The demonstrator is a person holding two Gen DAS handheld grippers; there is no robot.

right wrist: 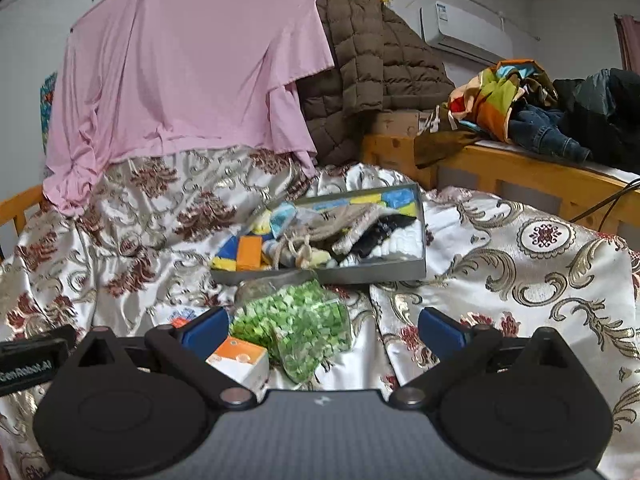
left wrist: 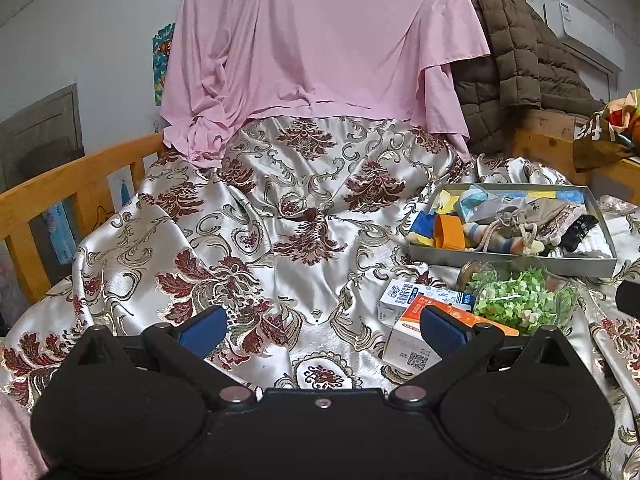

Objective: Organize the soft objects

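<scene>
Both the left gripper (left wrist: 322, 330) and right gripper (right wrist: 323, 330) have jaws spread, holding nothing. Ahead of the right jaws lies the tray (right wrist: 376, 274) of socks (right wrist: 384, 232) — light, limp, best pinched mid-fold.

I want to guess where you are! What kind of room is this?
Probably a bedroom: a wooden bed frame under a shiny flowered bedspread, clothes piled on the headboard, and an air conditioner on the wall.

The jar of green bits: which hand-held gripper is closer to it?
Right. The jar lies just ahead of the right hand-held gripper; the left hand-held gripper sits off to its left.
</scene>
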